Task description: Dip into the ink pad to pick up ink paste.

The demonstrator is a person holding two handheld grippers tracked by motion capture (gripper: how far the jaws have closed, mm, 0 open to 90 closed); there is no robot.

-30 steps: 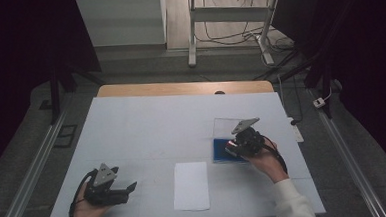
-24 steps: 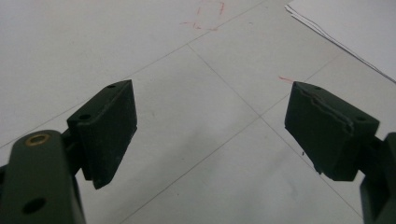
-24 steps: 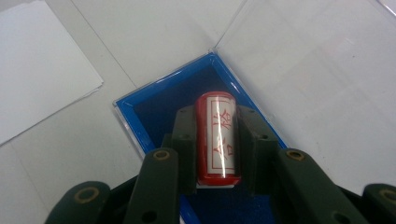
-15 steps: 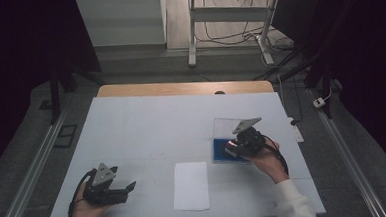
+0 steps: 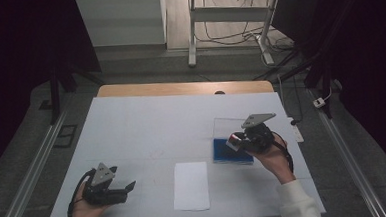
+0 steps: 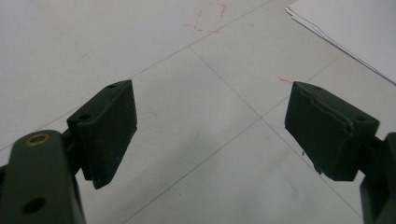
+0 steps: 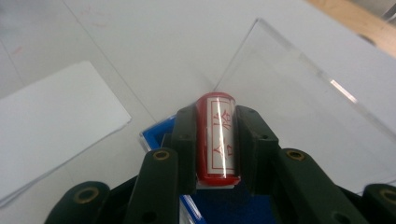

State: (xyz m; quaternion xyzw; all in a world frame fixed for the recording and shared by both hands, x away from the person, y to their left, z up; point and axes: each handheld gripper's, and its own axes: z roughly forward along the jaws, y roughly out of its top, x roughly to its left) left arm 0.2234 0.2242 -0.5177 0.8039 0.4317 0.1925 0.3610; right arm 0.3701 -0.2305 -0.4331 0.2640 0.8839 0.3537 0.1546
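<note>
White covers most of the table (image 5: 147,126), with thin lines and a few small red marks (image 6: 205,21) drawn on it. A strip of bare wood (image 5: 180,88) shows along the far edge.

A white sheet of paper (image 5: 191,185) lies flat near the front edge, between the two hands. Its corner shows at the top right of the left gripper view, and it looks like more than one sheet there.

A blue pad (image 5: 232,150) sits to the right of the paper. A clear lid (image 7: 299,107) stands tilted up behind the pad. It is smooth and shiny, and the table shows through it.

The right gripper (image 7: 217,135) is over the blue pad. Its black jaws squeeze a small red stamp (image 7: 218,140). The stamp is round like a tube, with a white label and red signs that are hard to read. The jaws hide the stamp's sides and much of the pad, so I cannot tell if the stamp touches the pad.

The left gripper (image 6: 210,133) is low over the bare table, left of the paper, with its jaws wide apart and nothing between them. Its fingers (image 6: 109,128) are dull black blocks with small holes.
</note>
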